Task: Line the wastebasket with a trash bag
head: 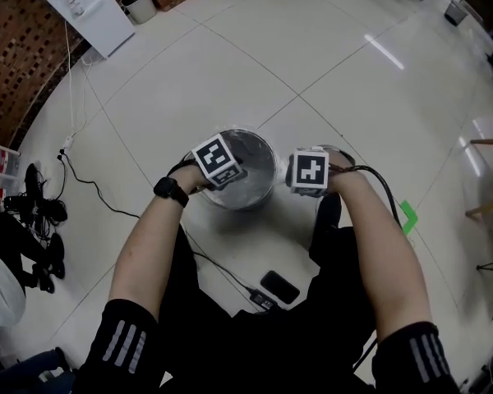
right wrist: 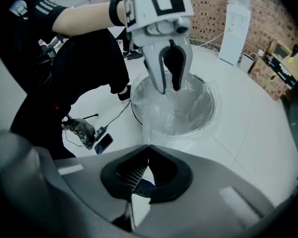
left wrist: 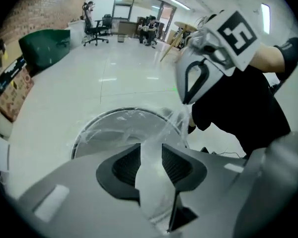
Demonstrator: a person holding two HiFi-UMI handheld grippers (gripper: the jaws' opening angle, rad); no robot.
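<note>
Head view overhead; 2 gripper views (close) share wastebasket [head: 255,197].

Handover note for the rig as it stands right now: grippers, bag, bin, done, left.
Left gripper: fingers apart, bag film loose in the gap, not clamped.
Right gripper: shut, pinching the trash bag edge above the near rim.
Wastebasket: upright on the floor between both grippers.
Done: the clear bag is inside the basket with its mouth open.
Left: the near edge is lifted, not folded over the rim. Probably regrip with the left, stretch the edge over the rim and work around.
</note>
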